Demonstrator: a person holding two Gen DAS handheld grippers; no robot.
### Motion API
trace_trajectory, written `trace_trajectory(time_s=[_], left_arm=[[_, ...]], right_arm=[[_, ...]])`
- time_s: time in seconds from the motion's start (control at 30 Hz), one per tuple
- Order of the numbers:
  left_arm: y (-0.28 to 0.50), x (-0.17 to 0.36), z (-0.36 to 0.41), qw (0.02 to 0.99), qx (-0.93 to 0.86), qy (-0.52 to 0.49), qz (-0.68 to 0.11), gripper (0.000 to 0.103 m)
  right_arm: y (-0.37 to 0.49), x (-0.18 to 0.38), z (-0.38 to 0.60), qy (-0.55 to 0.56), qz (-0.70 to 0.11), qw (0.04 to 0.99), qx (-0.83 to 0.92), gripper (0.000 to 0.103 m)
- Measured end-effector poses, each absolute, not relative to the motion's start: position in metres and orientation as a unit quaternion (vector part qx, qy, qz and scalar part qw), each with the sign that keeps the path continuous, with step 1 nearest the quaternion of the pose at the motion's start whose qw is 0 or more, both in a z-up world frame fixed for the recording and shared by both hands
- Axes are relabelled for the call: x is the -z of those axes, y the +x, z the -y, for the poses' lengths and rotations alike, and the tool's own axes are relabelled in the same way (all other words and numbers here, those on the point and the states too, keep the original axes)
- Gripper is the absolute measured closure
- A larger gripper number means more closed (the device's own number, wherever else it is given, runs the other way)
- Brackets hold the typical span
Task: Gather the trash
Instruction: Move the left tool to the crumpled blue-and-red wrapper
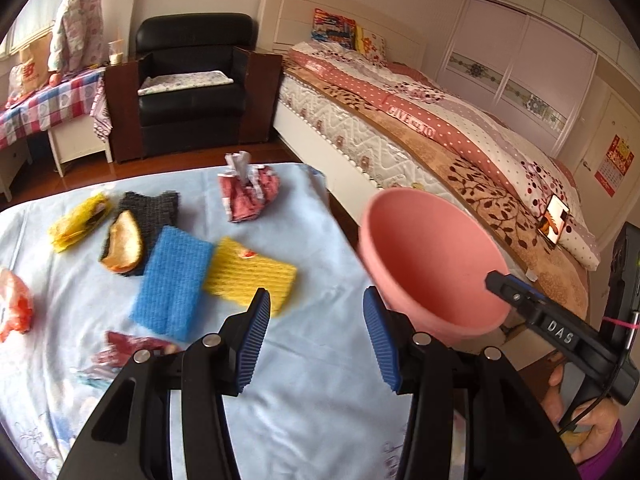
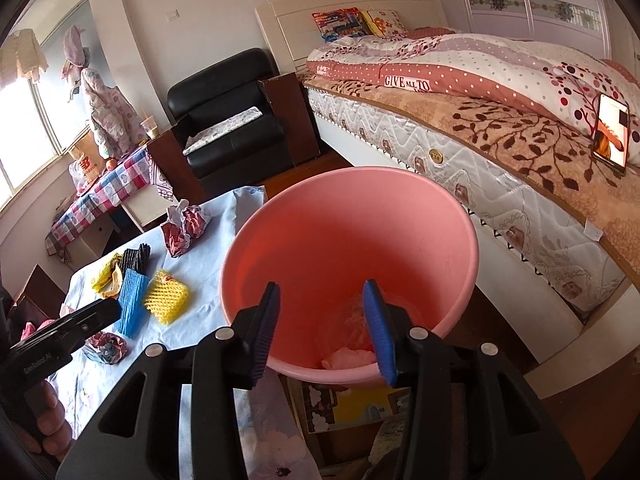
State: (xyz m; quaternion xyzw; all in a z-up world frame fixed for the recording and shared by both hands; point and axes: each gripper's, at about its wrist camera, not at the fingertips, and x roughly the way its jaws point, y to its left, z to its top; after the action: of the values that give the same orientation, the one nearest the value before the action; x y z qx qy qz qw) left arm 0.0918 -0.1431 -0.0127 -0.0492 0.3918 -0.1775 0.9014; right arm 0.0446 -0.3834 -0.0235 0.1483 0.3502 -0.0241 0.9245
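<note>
1. I see the bench [image 1: 312, 400] under its pale blue cloth, with most of the trash lying on it, so I judge the job well short of half done.
2. The pink bin [image 2: 460, 240] stands just beside the bench, between it and the bed [image 2: 520, 152]. Inside, at the bottom, lies some pale pink crumpled stuff [image 2: 348, 358]; that looks like the only trash collected so far.
3. My right hand-held gripper [image 2: 326, 330] hangs over the bin's mouth, jaws apart and empty.
4. My left hand-held gripper [image 1: 316, 342] is over the bench, jaws wide apart and nothing between them.
5. Left on the bench, by size: the blue foam net [image 1: 172, 284], then the yellow foam net [image 1: 250, 276] touching it, with a bit of orange on top.
6. The black net [image 1: 154, 208] lies behind the blue one, with a fruit peel [image 1: 124, 244] on it.
7. A second yellow net [image 1: 78, 222] lies just beside the peel.
8. A red-and-white crumpled wrapper [image 1: 250, 192] sits at the far edge, well apart from the nets.
9. Another crumpled wrapper [image 1: 132, 350] lies close to the left gripper, and an orange-white bag [image 1: 14, 304] at the left edge.
10. I judge the near wrapper or the blue net the handiest next pick.
</note>
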Motion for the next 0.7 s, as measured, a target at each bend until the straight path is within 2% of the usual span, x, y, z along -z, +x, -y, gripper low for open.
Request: trace_trajectory(time_s=[0.47,0.7], left_arm=[[0.051,0.031,0.025,0.898,0.078,-0.116,-0.418,0.053],[0.056,0.051,0.001,0.876,0.041,-0.171,-0.449,0.05]], right_arm=[[0.05,0.014,0.336,0.123,-0.339,0.932,-0.042,0.059],[0.056,0.018,0.308,0.112,-0.352,0.926,-0.079,0.059]])
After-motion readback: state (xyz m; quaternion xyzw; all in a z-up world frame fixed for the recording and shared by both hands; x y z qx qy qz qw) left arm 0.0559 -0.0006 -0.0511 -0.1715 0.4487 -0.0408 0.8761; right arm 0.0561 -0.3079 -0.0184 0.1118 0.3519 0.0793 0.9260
